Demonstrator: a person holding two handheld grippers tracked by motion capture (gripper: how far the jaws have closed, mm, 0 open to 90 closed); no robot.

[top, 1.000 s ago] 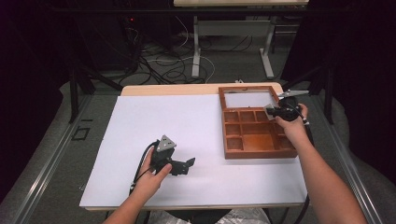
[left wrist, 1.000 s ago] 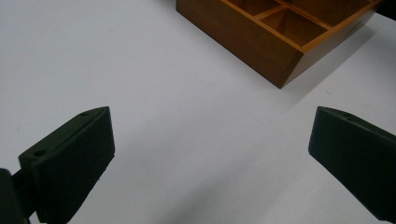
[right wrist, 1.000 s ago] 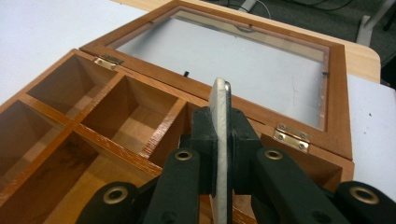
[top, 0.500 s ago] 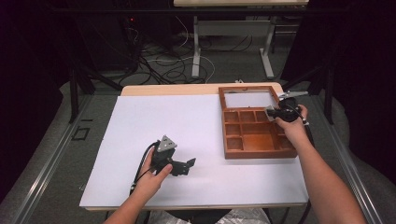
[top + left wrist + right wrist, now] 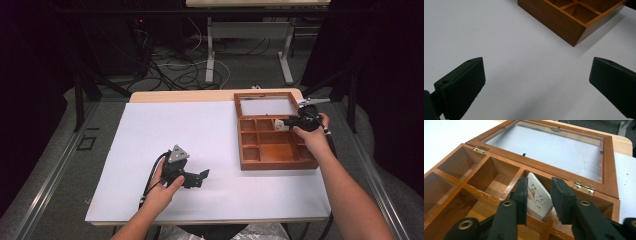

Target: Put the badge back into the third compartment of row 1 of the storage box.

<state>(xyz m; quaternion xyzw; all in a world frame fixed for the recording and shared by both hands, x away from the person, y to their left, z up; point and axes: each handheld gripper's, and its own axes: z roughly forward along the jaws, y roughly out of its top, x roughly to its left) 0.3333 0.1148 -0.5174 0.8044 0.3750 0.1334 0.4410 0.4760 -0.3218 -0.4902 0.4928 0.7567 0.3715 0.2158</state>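
A brown wooden box [image 5: 277,164] with several compartments stands at the table's right, its glass-paned lid [image 5: 265,106] laid open flat behind it. A white printed packet [image 5: 537,197] leans in the back right compartment. My right gripper [image 5: 283,123] hovers over that compartment. Its jaws have just been opening and now stand open on either side of the packet [image 5: 276,121], with a gap at the right jaw. My left gripper [image 5: 202,176] rests on the white sheet left of the box [image 5: 554,20]; in the left gripper view my left gripper [image 5: 536,75] is open wide with nothing between its jaws.
A white sheet [image 5: 175,130] covers most of the table, and bare wood shows along the back edge [image 5: 200,95]. The other compartments of the box [image 5: 456,165] look bare. Cables and desk legs [image 5: 210,55] are on the floor beyond the table.
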